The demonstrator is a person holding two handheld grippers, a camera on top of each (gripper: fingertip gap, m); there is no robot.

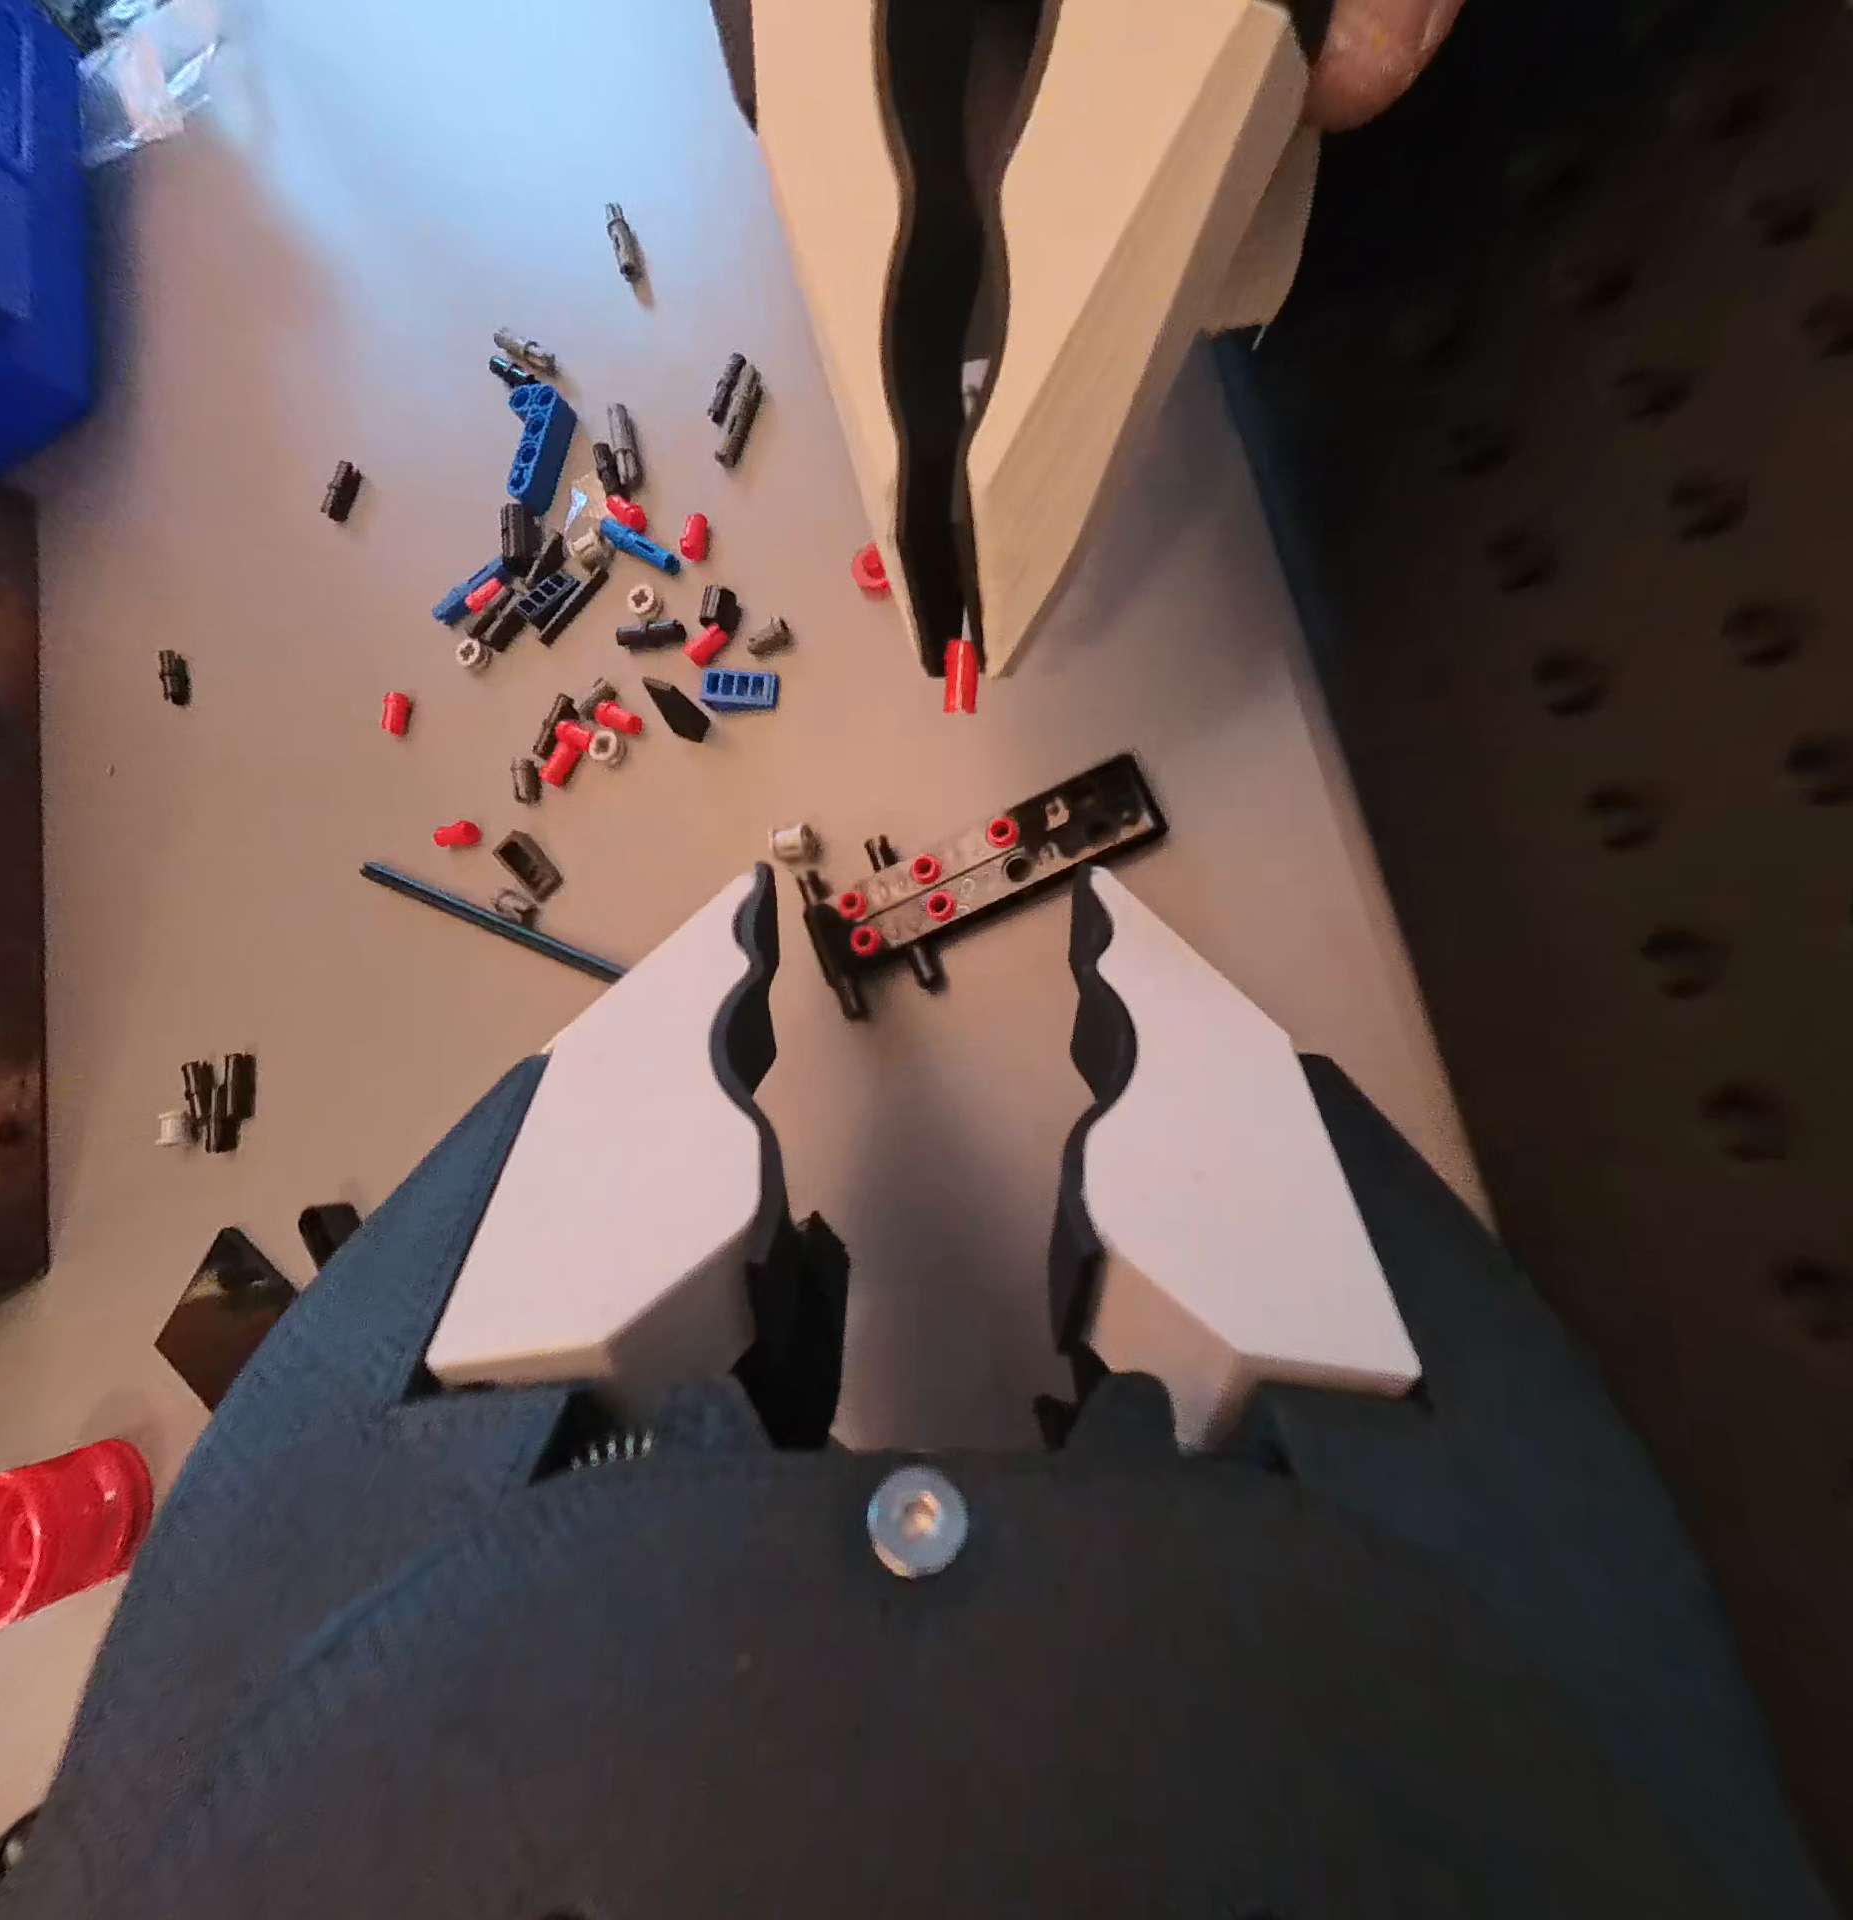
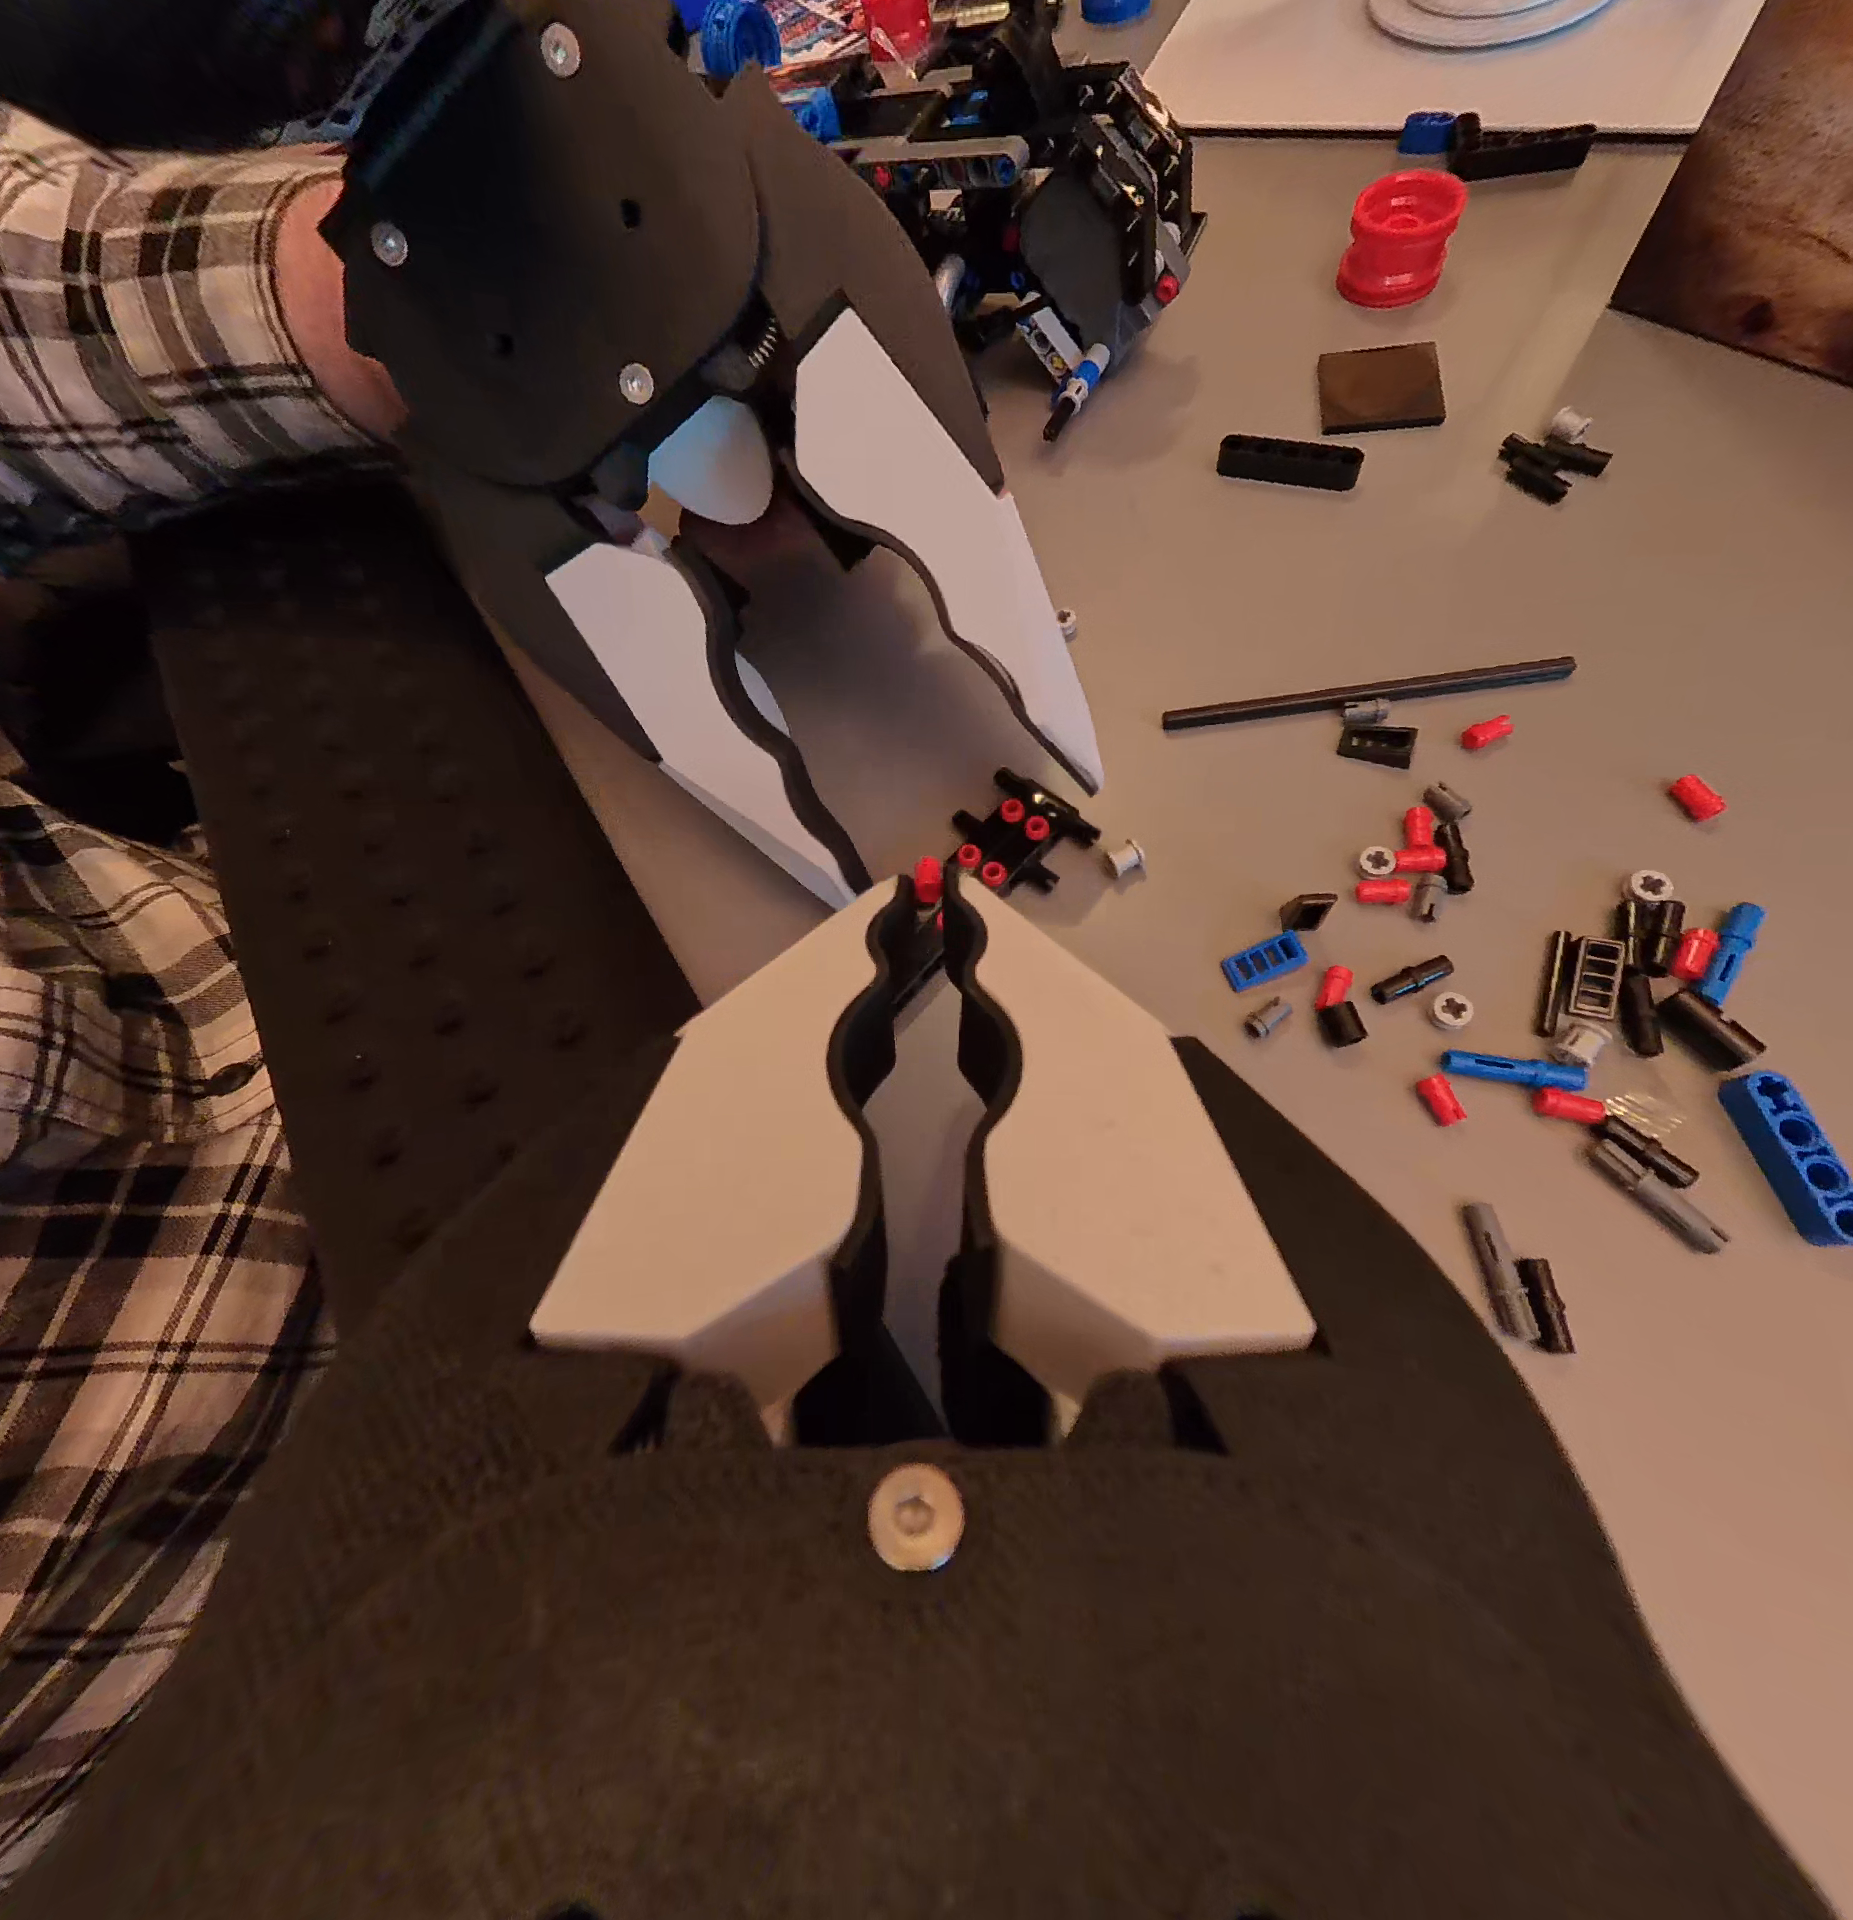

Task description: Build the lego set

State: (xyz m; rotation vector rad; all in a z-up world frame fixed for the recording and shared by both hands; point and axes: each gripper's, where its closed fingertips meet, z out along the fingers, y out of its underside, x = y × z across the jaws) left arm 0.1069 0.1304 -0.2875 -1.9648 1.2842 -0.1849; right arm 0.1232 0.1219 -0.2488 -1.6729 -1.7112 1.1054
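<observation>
A black beam assembly (image 1: 963, 883) with several red pins lies near the table's edge; it also shows in the right wrist view (image 2: 1021, 831). My left gripper (image 1: 917, 894) is open, its jaws either side of the assembly's near end, just above it; it also shows in the right wrist view (image 2: 963, 831). My right gripper (image 2: 937, 894) is shut on a red pin (image 2: 927, 878) and holds it just short of the assembly. In the left wrist view the right gripper (image 1: 958, 655) comes in from above with the red pin (image 1: 960, 675) at its tips.
Loose red, blue, black and grey pieces (image 1: 589, 582) are scattered on the grey table (image 1: 382, 312). A long black axle (image 2: 1369, 691), a red wheel hub (image 2: 1405, 239), a black tile (image 2: 1381, 387) and a part-built black model (image 2: 1057, 187) lie farther off. The table edge (image 1: 1317, 727) is close. About 8 cm separates my left fingertips from the long black axle (image 2: 1369, 691). The left camera catches it too, in the left wrist view (image 1: 496, 925).
</observation>
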